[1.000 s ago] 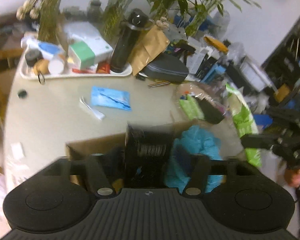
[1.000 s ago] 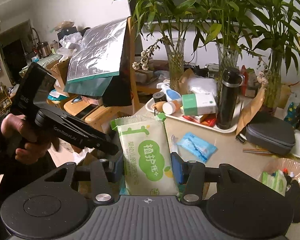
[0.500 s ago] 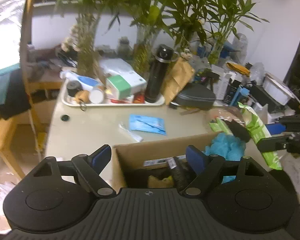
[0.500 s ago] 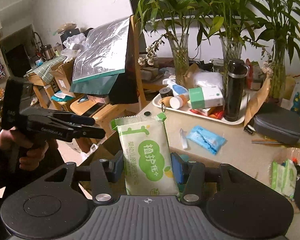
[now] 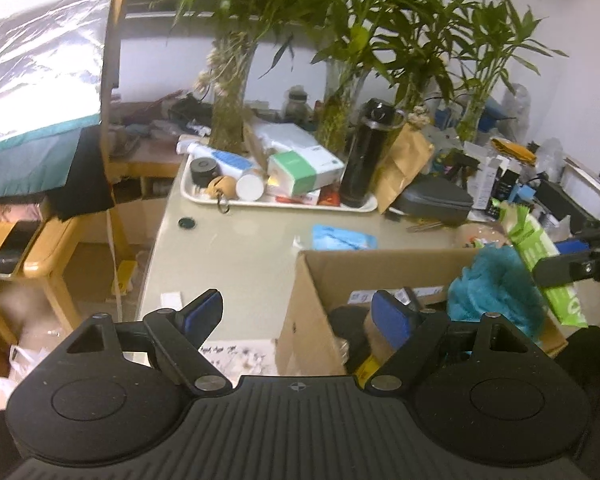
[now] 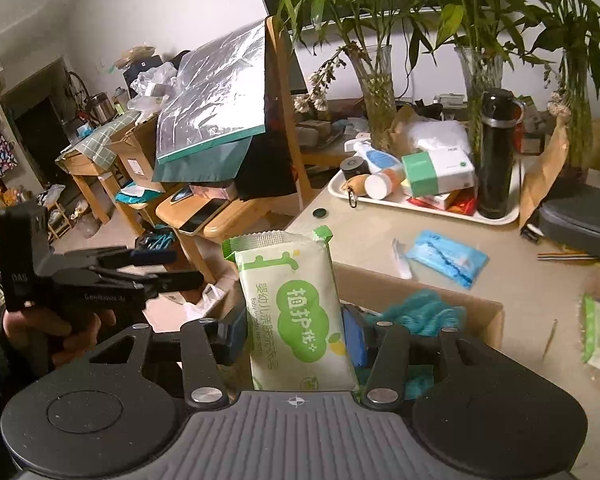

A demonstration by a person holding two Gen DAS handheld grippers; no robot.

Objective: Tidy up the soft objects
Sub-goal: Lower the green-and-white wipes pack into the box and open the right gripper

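The right claw (image 6: pixel 296 336) pinches a green and white pack of wipes (image 6: pixel 296 312) and holds it upright above the open cardboard box (image 6: pixel 480 312) on the table (image 6: pixel 532 292). A blue bath sponge (image 6: pixel 420 312) lies inside the box. The left claw (image 5: pixel 296 312) has just been opening; its jaws stand spread with nothing between them, over the left wall of the box. A blue tissue packet (image 6: pixel 446 256) lies on the table behind the box.
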